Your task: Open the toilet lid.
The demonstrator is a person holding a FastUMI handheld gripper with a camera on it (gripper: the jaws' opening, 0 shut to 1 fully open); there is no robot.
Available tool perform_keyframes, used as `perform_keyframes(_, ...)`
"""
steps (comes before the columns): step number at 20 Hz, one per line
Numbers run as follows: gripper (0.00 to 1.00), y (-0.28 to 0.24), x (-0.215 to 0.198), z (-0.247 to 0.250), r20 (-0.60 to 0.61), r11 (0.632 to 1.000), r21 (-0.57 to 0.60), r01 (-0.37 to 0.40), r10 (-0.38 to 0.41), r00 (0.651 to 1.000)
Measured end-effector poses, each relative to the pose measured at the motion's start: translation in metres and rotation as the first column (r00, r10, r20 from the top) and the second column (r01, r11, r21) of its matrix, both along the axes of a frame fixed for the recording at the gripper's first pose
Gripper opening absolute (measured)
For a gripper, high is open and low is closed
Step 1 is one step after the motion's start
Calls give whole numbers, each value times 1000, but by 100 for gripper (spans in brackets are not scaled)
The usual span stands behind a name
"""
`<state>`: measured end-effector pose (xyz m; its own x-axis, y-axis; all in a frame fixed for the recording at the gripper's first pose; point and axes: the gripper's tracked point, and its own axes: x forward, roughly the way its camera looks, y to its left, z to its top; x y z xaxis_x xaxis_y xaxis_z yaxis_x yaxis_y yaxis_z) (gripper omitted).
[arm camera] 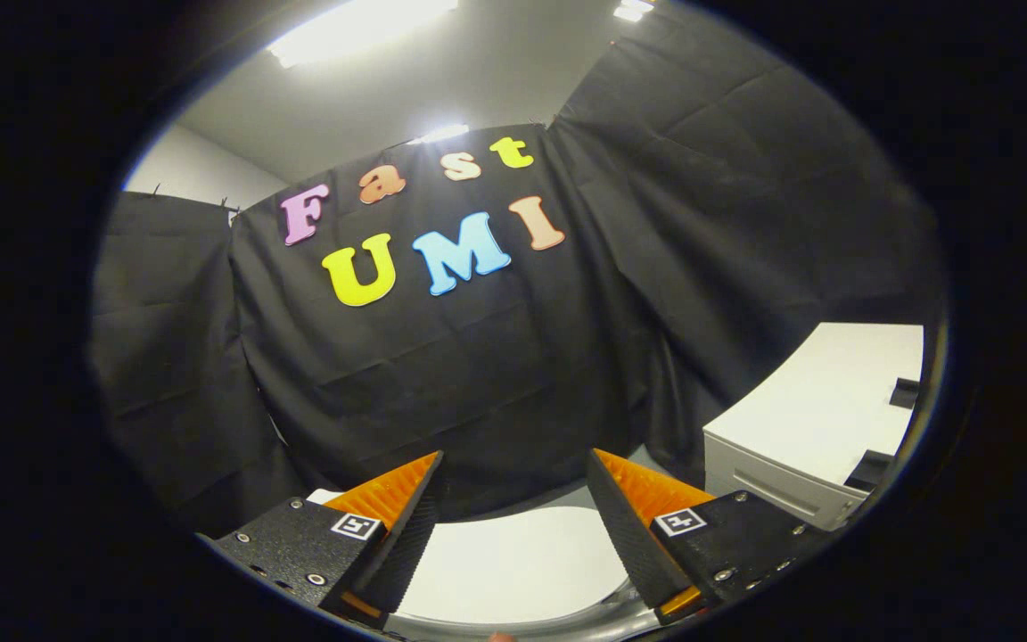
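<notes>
In the gripper view, the gripper (513, 508) is hanging with its jaws standing well apart and nothing between them but air. Each finger is carrying a small square black-and-white marker; its pattern is too small to read.

Below and between the fingers (406, 526), the white lid (513, 562) is lying flat and closed — its rounded rim (567, 624) is curving just under the fingertips, apparently not touching them.

Beyond the fingers, black cloth (496, 374) is draping the booth's back and sides, creased in folds. Off past the right finger, a white cabinet (817, 419) is standing near the cloth, with dark recesses along its far edge. Overhead, ceiling lights (362, 27) are glaring against a grey ceiling.
</notes>
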<state>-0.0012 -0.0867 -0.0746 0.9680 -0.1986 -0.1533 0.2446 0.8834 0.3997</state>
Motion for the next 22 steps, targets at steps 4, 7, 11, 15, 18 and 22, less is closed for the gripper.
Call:
perform_keyframes(4,96,-9,3,-31,-45,999,43,12,-10,999)
perform_keyframes(7,96,-14,5,-65,-103,997,81,9,0,995)
perform_keyframes(11,96,-24,1,-117,-186,989,146,32,-4,983)
perform_keyframes(15,96,-30,-9,-164,-247,978,202,57,-5,969)
perform_keyframes(18,96,-35,-18,-195,-285,965,250,79,-5,959)
perform_keyframes(22,96,-38,-27,-229,-324,936,331,118,-4,946)
